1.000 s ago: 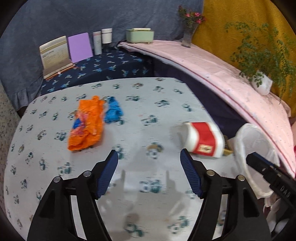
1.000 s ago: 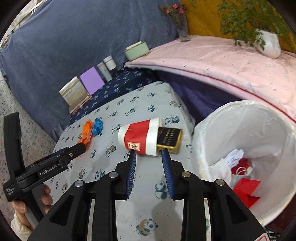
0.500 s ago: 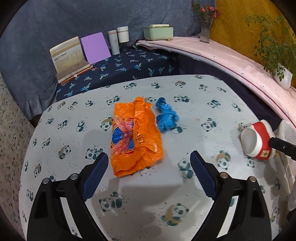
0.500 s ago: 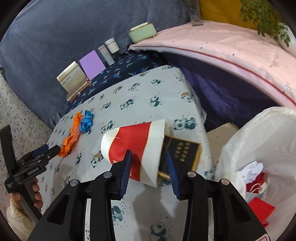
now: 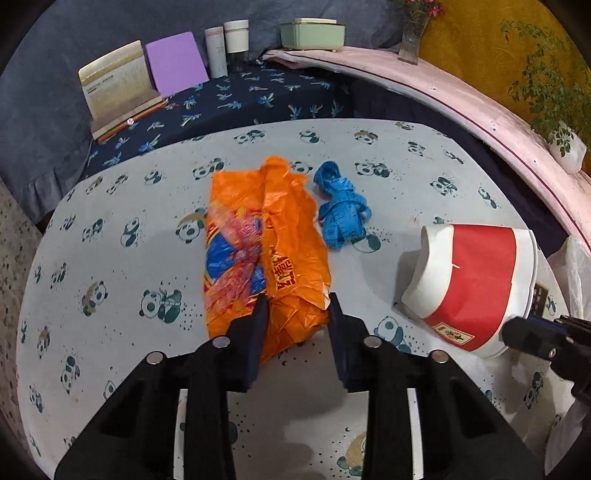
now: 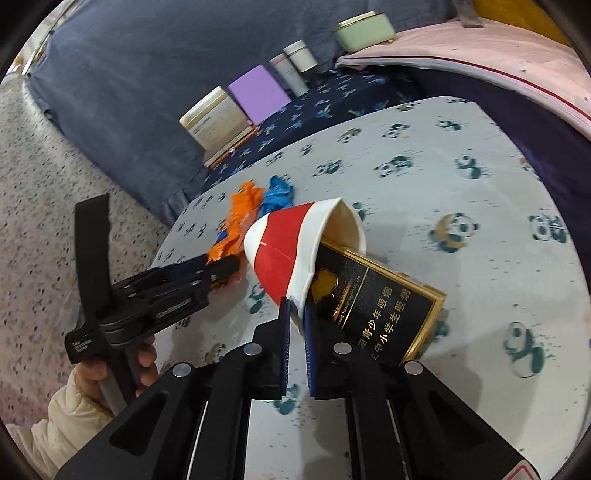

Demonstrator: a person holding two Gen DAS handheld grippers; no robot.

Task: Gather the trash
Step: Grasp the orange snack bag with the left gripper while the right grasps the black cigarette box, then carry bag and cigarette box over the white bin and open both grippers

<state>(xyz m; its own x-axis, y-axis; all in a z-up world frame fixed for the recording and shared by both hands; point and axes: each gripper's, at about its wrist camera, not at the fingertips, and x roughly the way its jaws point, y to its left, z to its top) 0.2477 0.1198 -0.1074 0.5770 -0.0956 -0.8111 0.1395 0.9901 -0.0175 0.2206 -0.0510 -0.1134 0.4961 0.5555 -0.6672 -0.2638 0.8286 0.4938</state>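
A crumpled orange plastic bag (image 5: 266, 251) lies on the panda-print tablecloth (image 5: 110, 258). My left gripper (image 5: 295, 314) has closed around the bag's near end. A blue crumpled wrapper (image 5: 341, 206) lies right of the bag. A red and white paper cup (image 5: 476, 280) lies on its side at the right. My right gripper (image 6: 296, 314) is shut on the cup's rim (image 6: 299, 295). A black and gold cigarette box (image 6: 376, 306) lies partly under the cup. The orange bag (image 6: 240, 214) and the left gripper (image 6: 218, 269) also show in the right wrist view.
A calendar stand (image 5: 114, 88), purple card (image 5: 175, 66), two white jars (image 5: 227, 44) and a green box (image 5: 312, 35) stand on the dark blue bench behind. A potted plant (image 5: 565, 147) sits on the pink ledge at right. White bin liner (image 5: 576, 266) shows at the right edge.
My left gripper moved forward onto the orange bag and closed on its near end. My right gripper moved in and closed on the cup's rim.
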